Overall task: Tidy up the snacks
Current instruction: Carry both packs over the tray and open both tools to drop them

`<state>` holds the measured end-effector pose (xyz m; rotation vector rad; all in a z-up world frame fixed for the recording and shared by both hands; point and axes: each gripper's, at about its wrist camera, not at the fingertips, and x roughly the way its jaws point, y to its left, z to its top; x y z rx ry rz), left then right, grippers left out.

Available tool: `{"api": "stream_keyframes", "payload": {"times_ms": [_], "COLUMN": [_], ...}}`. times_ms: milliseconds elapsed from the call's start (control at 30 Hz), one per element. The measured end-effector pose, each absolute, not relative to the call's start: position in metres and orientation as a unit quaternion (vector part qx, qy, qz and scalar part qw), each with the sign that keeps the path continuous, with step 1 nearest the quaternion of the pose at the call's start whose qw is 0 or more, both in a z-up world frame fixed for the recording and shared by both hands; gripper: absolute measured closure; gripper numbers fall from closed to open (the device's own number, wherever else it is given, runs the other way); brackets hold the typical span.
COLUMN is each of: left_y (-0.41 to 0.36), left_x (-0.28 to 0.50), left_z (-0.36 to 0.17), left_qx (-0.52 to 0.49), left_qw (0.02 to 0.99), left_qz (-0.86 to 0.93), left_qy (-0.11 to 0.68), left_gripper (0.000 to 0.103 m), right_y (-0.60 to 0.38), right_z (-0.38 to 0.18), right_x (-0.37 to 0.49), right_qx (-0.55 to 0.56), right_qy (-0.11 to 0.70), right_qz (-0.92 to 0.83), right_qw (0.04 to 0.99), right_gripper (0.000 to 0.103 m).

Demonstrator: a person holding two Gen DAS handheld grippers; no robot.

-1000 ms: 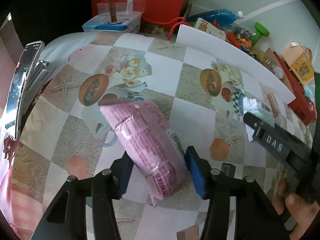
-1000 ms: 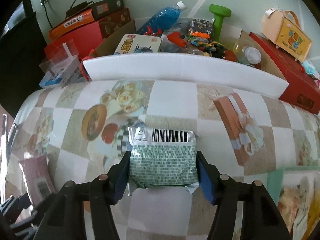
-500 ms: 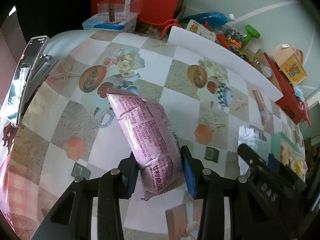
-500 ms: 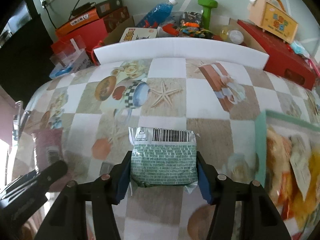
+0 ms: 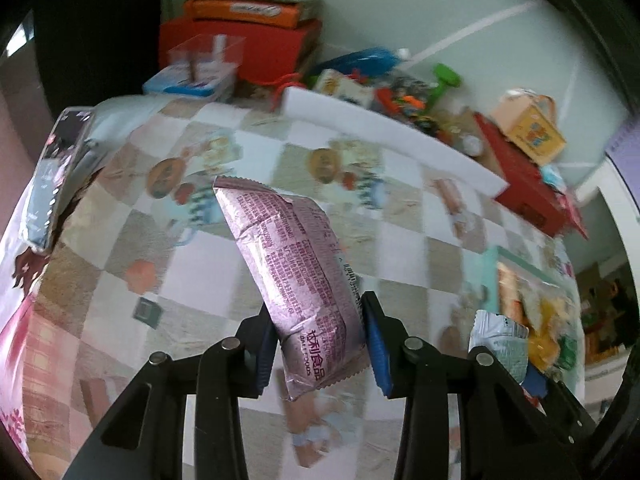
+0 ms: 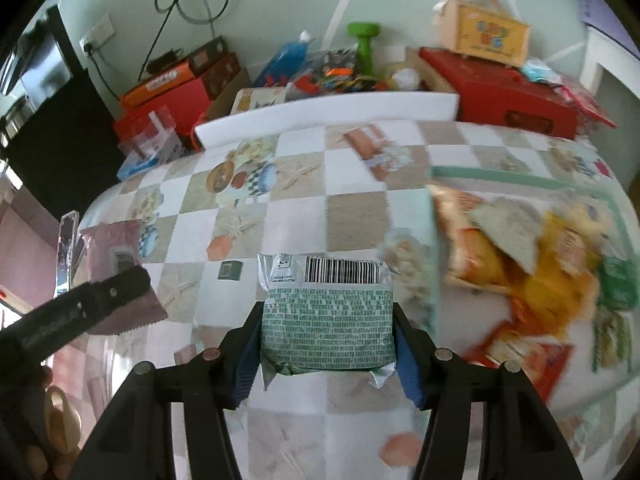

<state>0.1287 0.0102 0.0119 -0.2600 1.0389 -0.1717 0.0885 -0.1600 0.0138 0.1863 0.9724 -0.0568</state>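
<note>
Checkered cloth printed with flowers and starfish covers the surface, and a white foam strip runs along its far edge. At far left a phone stands on a holder by the surface's edge. Behind the strip sit red boxes, a blue bottle, a green dumbbell and a yellow toy house. The left gripper has its fingers clamped on the lower end of a pink pack, which tilts up to the left, clear of the cloth. To its right, the right gripper grips a green pack by both sides, barcode end pointing away. At far right a mint-rimmed tray lies on the cloth, holding a heap of orange, yellow and green snack bags.
</note>
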Motion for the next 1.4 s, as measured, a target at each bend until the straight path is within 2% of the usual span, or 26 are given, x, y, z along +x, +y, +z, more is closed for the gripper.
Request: {"api": "stream_keyframes", "payload": {"times_ms": [300, 567, 1000, 1033, 1100, 1233, 1267, 1300, 1333, 1400], "left_y": [-0.085, -0.164, -0.198, -0.199, -0.199, -0.196, -0.195, -0.192, -0.189, -0.184], "left_x": [0.106, 0.083, 0.08, 0.081, 0.082, 0.078, 0.077, 0.075, 0.074, 0.073], "left_z": [0.024, 0.005, -0.017, -0.019, -0.024, -0.024, -0.023, -0.022, -0.02, -0.019], "left_qx": [-0.067, 0.005, 0.031, 0.03, 0.02, 0.006, 0.003, 0.001, -0.004, -0.012], "left_qw": [0.849, 0.827, 0.823, 0.822, 0.814, 0.809, 0.809, 0.809, 0.81, 0.81], "left_qz": [-0.214, -0.29, -0.304, -0.304, -0.308, -0.322, -0.325, -0.325, -0.325, -0.326], "left_qy": [0.479, 0.481, 0.479, 0.481, 0.491, 0.492, 0.49, 0.489, 0.489, 0.488], "left_gripper": [0.062, 0.061, 0.061, 0.059, 0.047, 0.04, 0.032, 0.017, 0.013, 0.012], "right_y": [-0.246, -0.329, -0.347, -0.347, -0.347, -0.35, -0.35, -0.35, -0.351, -0.35], "right_z": [0.038, 0.015, -0.013, -0.013, -0.012, -0.009, -0.008, -0.006, -0.005, -0.002], "right_x": [0.038, 0.014, 0.01, 0.01, 0.01, 0.009, 0.009, 0.007, 0.007, 0.004], "right_qx": [0.11, 0.162, 0.193, 0.195, 0.197, 0.19, 0.188, 0.187, 0.188, 0.191], "right_qy": [0.429, 0.444, 0.469, 0.468, 0.469, 0.468, 0.468, 0.467, 0.466, 0.462], "right_qz": [-0.131, -0.211, -0.197, -0.197, -0.198, -0.206, -0.208, -0.21, -0.21, -0.206], "right_qw": [0.887, 0.856, 0.839, 0.839, 0.838, 0.838, 0.838, 0.838, 0.839, 0.841], "right_gripper": [0.042, 0.042, 0.039, 0.039, 0.034, 0.032, 0.031, 0.03, 0.029, 0.026]}}
